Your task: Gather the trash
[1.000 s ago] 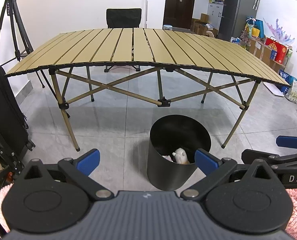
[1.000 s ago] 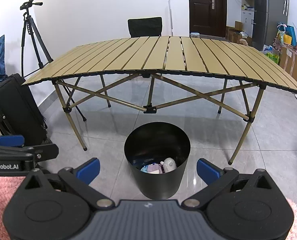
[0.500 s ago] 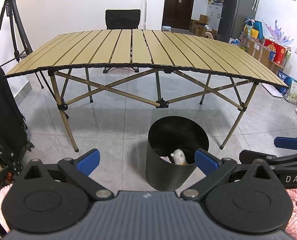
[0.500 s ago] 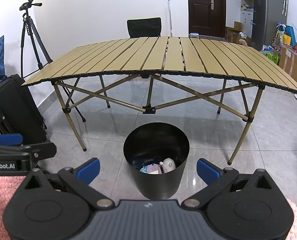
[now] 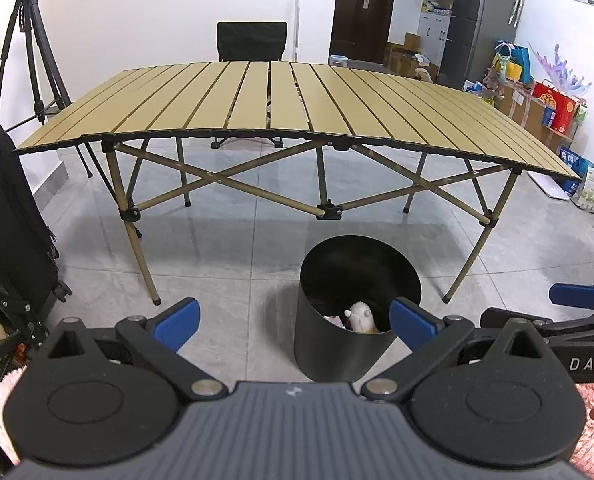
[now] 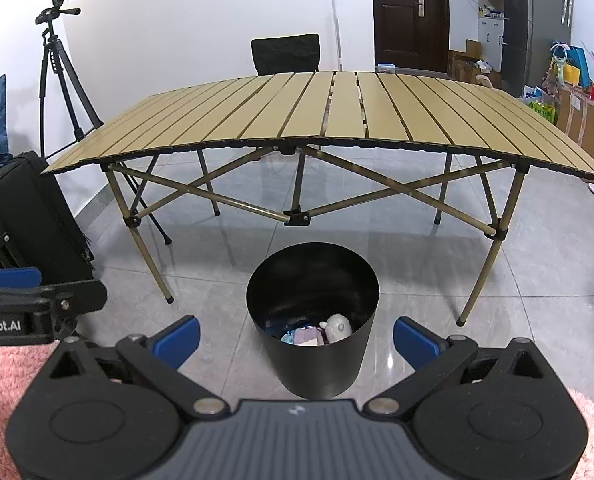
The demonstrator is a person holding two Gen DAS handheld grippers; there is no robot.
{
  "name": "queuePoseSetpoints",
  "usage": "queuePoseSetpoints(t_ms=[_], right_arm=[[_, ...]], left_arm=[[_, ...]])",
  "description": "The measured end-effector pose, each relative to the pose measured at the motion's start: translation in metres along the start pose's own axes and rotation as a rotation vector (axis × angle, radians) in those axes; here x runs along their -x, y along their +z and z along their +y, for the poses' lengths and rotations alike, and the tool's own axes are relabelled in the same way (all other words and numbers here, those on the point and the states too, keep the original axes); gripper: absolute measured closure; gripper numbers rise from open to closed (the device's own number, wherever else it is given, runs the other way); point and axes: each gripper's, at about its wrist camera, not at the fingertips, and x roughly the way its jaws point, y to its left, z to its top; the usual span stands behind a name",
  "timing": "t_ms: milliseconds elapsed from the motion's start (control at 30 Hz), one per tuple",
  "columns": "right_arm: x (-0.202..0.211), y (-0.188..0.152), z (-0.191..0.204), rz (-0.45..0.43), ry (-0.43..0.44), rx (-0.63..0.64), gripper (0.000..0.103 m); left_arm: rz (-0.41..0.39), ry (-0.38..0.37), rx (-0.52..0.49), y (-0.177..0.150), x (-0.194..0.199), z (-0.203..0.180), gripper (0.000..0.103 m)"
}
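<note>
Left gripper (image 5: 293, 322): blue-padded fingers spread wide, nothing between them. Right gripper (image 6: 295, 336): same, fingers splayed, empty. Both held low and level, side by side, pointed at the floor ahead. Judged a rest or finish posture, since neither tong is angled toward anything loose.

Just ahead of both tongs, below finger level: black cylindrical trash bin (image 6: 313, 356) standing upright on grey floor tiles (image 6: 417, 248). It sits nearly centred between the right gripper's fingers, and off toward the left gripper's right finger. Placement in front of the table edge probably lets items drop straight in.

Trash (image 6: 317, 332) lies at the bottom of the bin: a white crumpled lump (image 5: 359, 316) uppermost, with pale blue and lilac wrappers or paper beside it. Exact items too small to name. Bin mostly unfilled; dark inner wall shows above the heap.

Beyond the bin: slatted tan folding table (image 5: 297, 108) on crossed legs, no litter visible on its top from either view. Judgement: collection looks largely done.

Farther out: black chair (image 6: 285, 56) behind the table, camera tripod (image 6: 63, 72) to the left, black case (image 6: 33, 216) near left.
</note>
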Motion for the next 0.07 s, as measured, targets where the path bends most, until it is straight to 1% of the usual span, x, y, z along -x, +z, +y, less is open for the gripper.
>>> queuePoseSetpoints(t_ms=[67], right_arm=[[-0.0013, -0.0004, -0.0002, 0.002, 0.000, -0.002, 0.000]], left_arm=[[0.002, -0.005, 0.000, 0.0000, -0.0005, -0.0006, 0.000]])
